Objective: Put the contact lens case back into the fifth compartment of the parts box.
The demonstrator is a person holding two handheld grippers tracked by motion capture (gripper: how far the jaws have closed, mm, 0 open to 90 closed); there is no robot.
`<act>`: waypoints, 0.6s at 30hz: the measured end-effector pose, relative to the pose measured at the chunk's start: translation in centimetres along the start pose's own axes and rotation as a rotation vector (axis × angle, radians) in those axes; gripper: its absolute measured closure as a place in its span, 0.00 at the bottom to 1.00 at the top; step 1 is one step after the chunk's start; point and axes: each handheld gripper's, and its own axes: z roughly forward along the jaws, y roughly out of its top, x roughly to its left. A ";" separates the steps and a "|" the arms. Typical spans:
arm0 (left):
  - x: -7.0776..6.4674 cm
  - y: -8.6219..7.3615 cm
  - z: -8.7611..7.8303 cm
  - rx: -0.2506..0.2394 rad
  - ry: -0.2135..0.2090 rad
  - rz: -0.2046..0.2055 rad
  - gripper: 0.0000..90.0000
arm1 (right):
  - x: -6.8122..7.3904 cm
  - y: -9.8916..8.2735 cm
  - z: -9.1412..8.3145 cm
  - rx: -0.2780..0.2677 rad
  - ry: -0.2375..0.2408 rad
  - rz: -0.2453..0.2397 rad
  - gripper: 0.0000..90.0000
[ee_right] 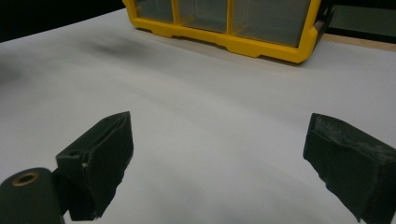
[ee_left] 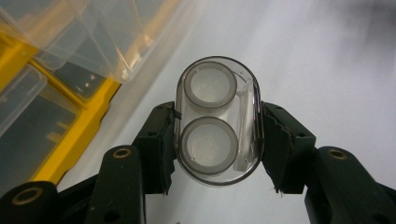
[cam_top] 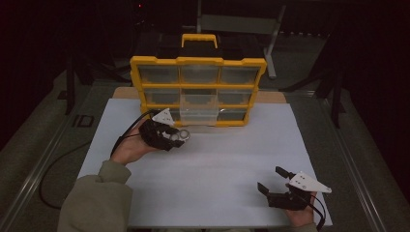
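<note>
I had the left hand-held gripper point(ee_left: 215, 140) pinching the clear oval plastic case with two round rings point(ee_left: 215, 121), just beside the yellow organizer's pulled-out clear drawer point(cam_top: 199, 114); right hand-held gripper point(cam_top: 273, 180) spread, well apart.

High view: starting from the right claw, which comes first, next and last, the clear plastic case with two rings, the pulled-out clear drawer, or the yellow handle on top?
From the right claw, near the bottom right:
1. Clear oval plastic case with two rings, held in the left claw, left of centre.
2. Pulled-out clear plastic drawer, bottom middle of the yellow organiser.
3. Yellow carry handle, at the top, farthest back.
</note>
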 end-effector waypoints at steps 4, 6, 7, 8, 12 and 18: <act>0.1 0.3 -0.5 -0.012 0.000 -0.002 0.55 | 0.0 0.0 0.0 0.000 -0.002 0.001 0.09; 0.1 0.4 -0.8 -0.021 -0.006 0.002 0.55 | 0.0 0.0 0.0 0.001 -0.002 0.002 0.09; 0.1 0.4 -0.9 -0.023 -0.006 0.004 0.55 | 0.0 0.0 0.0 0.001 -0.001 0.004 0.09; 0.1 0.5 -1.0 -0.022 -0.006 0.007 0.55 | 0.0 0.0 0.0 0.001 -0.001 0.005 0.09; 0.1 0.8 -1.3 -0.021 -0.003 0.019 0.55 | 0.0 0.0 0.0 0.000 -0.003 0.003 0.09; 0.1 1.5 -1.8 -0.025 -0.002 0.026 0.55 | 0.0 0.0 0.0 -0.001 -0.003 0.002 0.09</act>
